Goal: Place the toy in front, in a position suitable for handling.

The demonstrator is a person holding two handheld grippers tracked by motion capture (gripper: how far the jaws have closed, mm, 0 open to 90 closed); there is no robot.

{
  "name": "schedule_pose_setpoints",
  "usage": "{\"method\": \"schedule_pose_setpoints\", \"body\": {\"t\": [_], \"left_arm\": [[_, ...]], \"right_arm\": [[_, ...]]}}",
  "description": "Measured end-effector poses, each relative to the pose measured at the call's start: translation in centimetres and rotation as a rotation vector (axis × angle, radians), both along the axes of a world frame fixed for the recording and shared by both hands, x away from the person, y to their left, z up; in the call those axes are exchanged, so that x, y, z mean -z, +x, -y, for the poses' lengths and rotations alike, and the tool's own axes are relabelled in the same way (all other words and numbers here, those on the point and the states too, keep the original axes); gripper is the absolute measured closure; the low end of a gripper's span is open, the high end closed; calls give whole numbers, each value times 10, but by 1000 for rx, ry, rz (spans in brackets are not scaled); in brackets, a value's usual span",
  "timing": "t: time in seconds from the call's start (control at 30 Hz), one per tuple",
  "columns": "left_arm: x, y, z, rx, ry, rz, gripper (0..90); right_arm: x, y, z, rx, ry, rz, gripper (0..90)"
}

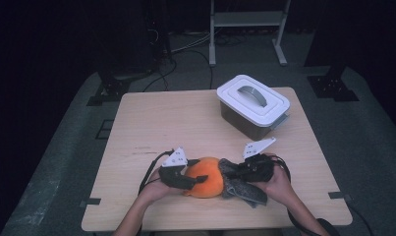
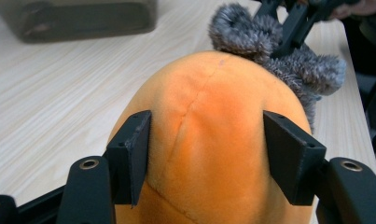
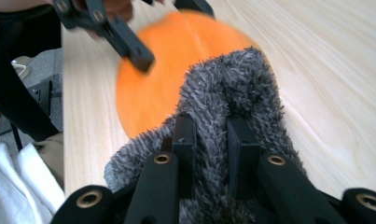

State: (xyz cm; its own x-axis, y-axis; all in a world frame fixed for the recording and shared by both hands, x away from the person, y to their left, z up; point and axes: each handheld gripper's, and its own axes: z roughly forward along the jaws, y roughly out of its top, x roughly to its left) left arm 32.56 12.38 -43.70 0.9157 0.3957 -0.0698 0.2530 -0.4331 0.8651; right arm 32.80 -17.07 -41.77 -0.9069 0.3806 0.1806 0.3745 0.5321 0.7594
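An orange plush toy [image 1: 205,181] with a grey furry part [image 1: 240,189] lies near the front edge of the wooden table [image 1: 161,123]. My left gripper [image 1: 199,178] reaches in from the left, and its pads press on both sides of the orange body [image 2: 209,102], as the left gripper view [image 2: 206,149] shows. My right gripper [image 1: 229,171] comes from the right and is shut on a tuft of the grey fur [image 3: 232,88], with fur squeezed between its jaws [image 3: 212,135]. The orange body [image 3: 176,60] lies just beyond that tuft.
A white lidded box [image 1: 253,101] with a grey handle stands at the back right of the table. A metal frame [image 1: 247,24] and black stands with cables are on the floor beyond the far edge. The person's forearms come in from the bottom.
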Motion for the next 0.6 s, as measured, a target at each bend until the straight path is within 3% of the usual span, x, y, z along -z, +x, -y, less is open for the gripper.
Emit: {"method": "schedule_pose_setpoints", "body": {"t": [0.1, 0.2, 0.33, 0.47, 0.6], "left_arm": [[2, 2, -3, -10, -18, -11, 359], [2, 3, -4, -23, -22, -12, 348], [4, 7, -9, -64, -52, -37, 330], [4, 8, -9, -67, -47, -39, 322], [4, 10, -11, -84, -52, -50, 322]], "right_arm": [[5, 3, 3, 13, -22, -14, 754], [2, 2, 2, 25, -38, 0, 758], [-7, -8, -3, -11, 21, 29, 757], [-1, -9, -11, -36, -12, 29, 756], [3, -2, -3, 3, -32, 4, 758]]}}
